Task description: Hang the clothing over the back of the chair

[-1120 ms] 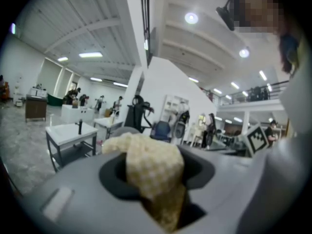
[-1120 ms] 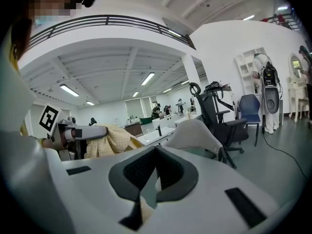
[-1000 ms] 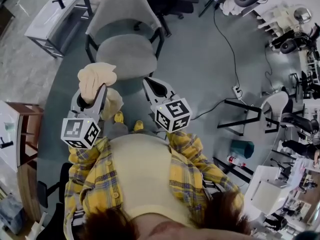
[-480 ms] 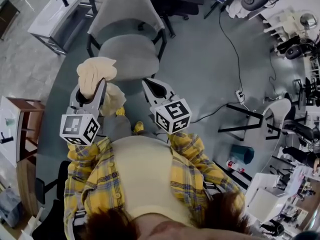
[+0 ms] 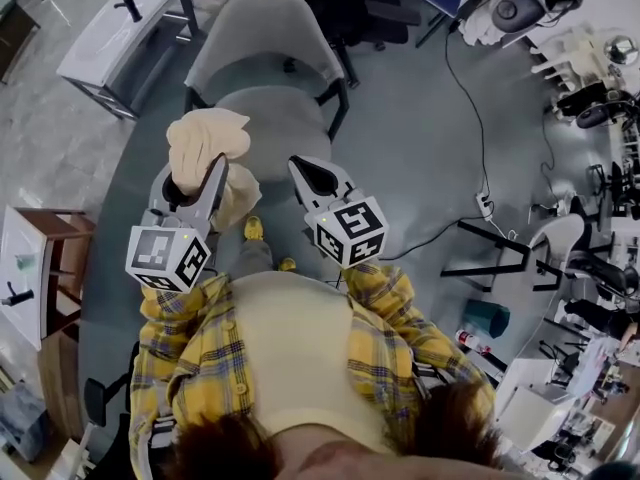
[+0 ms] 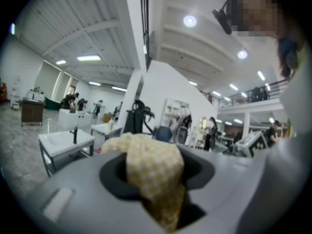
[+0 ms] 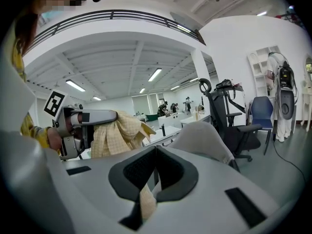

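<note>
Both hand-held grippers have edged closer to the grey chair (image 5: pixel 262 28) than a second ago, and the bundle now overlaps the left front corner of its seat. On the near side of the chair, the person's yellow plaid shirt (image 5: pixel 190 348) fills the bottom of the head view, with yellow shoes (image 5: pixel 253 228) just short of the seat. The left hand-held gripper (image 5: pixel 190 175) is clamped on the clothing (image 5: pixel 205 138), a bunched cream checked cloth that stands up out of its jaws and sags below them. The right hand-held gripper (image 5: pixel 318 173) is level with it at the seat's right front corner, jaws together with a thin strip of the same checked fabric pinched in the slit. How that strip joins the bundle is hidden under the grippers. The seat lies between both grippers and the backrest, which faces the person. Left of the chair stands a white desk (image 5: pixel 95 48) with a black tap. A black office chair (image 5: pixel 345 3) is behind the backrest, cut off by the top edge. To the right a cable (image 5: pixel 470 98) runs across the floor. The clutter beyond it is too small to make out.
</note>
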The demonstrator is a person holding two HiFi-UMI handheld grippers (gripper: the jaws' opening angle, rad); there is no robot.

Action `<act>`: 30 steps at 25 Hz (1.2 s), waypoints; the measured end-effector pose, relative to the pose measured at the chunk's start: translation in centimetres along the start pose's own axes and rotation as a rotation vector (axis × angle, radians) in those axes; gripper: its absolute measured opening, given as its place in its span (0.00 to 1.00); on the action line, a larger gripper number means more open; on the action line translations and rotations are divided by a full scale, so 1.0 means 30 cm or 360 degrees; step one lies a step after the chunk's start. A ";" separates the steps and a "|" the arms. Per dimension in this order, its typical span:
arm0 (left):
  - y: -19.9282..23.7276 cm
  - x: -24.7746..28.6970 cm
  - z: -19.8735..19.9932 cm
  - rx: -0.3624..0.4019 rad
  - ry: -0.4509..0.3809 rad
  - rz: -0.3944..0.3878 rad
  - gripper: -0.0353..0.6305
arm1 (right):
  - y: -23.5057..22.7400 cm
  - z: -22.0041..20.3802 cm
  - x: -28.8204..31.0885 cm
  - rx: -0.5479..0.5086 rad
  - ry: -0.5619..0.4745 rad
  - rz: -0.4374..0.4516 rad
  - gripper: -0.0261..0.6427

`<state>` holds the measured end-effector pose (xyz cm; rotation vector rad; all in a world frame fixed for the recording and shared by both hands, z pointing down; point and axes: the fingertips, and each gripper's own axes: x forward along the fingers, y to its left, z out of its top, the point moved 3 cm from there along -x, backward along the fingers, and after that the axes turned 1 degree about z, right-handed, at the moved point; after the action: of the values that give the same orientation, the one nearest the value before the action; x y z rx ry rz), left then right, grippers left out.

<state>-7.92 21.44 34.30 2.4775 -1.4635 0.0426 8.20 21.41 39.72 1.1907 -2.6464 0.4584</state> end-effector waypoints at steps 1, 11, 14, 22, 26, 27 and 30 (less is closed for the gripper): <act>0.018 0.016 0.010 0.0000 0.0002 -0.0010 0.34 | -0.006 0.012 0.026 0.0003 0.0001 -0.0002 0.06; 0.187 0.159 0.064 0.0025 0.0032 -0.0093 0.34 | -0.035 0.102 0.243 -0.0012 0.0019 -0.0030 0.06; 0.233 0.194 0.065 0.0042 0.0037 -0.0092 0.34 | -0.044 0.111 0.297 -0.0015 0.0029 -0.0036 0.06; 0.315 0.317 0.096 0.0000 0.0021 -0.0058 0.34 | -0.111 0.164 0.410 -0.0043 0.0049 -0.0014 0.06; 0.367 0.388 0.101 -0.0030 0.0023 -0.0025 0.34 | -0.158 0.179 0.489 -0.0049 0.0061 0.0021 0.06; 0.378 0.407 0.102 -0.0038 0.0027 -0.0014 0.34 | -0.173 0.186 0.507 -0.0048 0.0063 0.0033 0.06; 0.396 0.474 0.113 -0.0042 0.0044 0.0010 0.34 | -0.225 0.212 0.551 -0.0040 0.0062 0.0066 0.06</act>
<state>-11.58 3.02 35.76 2.4417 -1.4514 0.0580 2.10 3.47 40.21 1.1099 -2.6403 0.4491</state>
